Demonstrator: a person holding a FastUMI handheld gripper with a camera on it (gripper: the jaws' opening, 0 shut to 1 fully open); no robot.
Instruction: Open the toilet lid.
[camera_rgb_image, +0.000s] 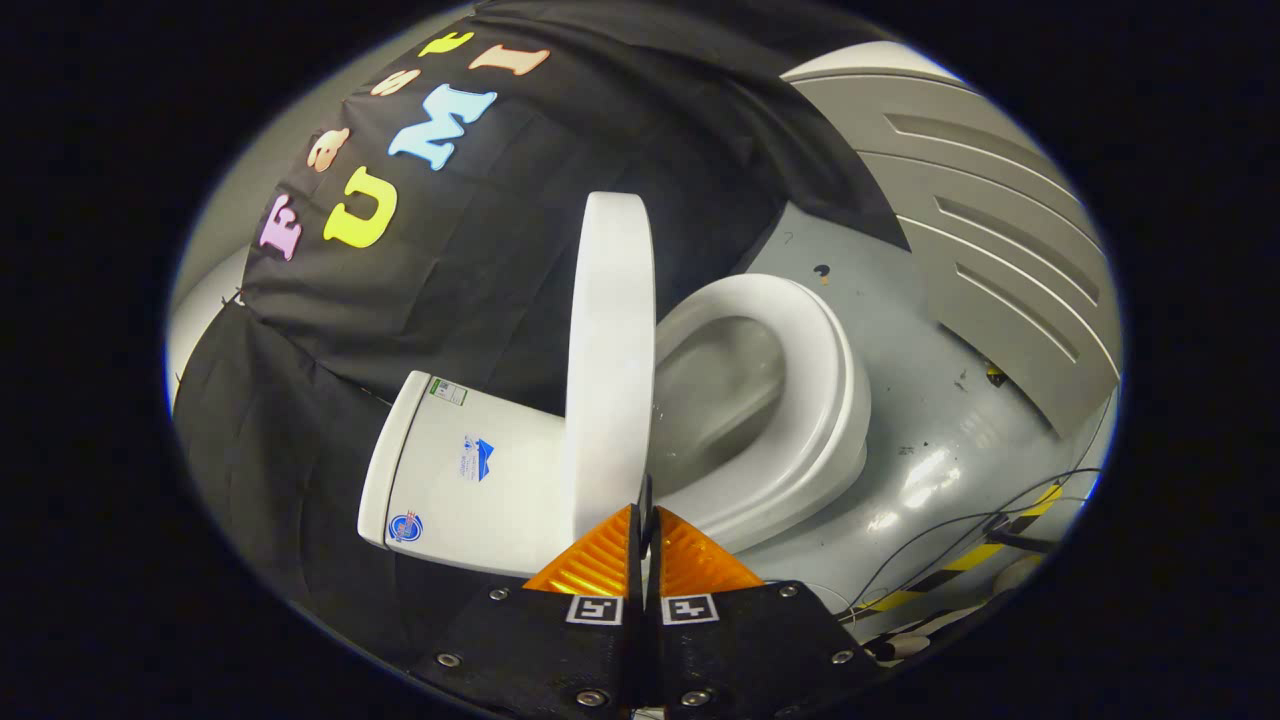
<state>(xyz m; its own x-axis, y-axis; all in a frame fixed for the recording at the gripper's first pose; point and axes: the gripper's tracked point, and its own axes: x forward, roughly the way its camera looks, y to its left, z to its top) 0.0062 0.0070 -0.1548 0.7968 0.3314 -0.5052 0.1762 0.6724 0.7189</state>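
Standing raised and seen edge-on, the toilet lid (610, 360) is rising as a narrow white band just ahead of the gripper (645, 520), its long axis running away from the fingertips toward the black cloth wall (480, 270). The lid's lower edge is sitting right at the fingertips, beside the hinge end, though whether it is touching them cannot be told. The jaws are sitting pressed together with barely a slit between them and nothing caught inside. To one side of the lid the tank (460, 480) is showing three small stickers, a green-edged one near its top, a blue emblem at mid-height and a round blue one low down, all too small to read. On the lid's other side the seat (810, 380) is lying flat over the open bowl (720, 390). The toilet is resting on a glossy grey floor (920, 440) bearing scuffs, thin dark cables (960, 540) and yellow-and-black striped tape (970, 560). A grey grooved panel (1000, 230) is rising beyond the seat.
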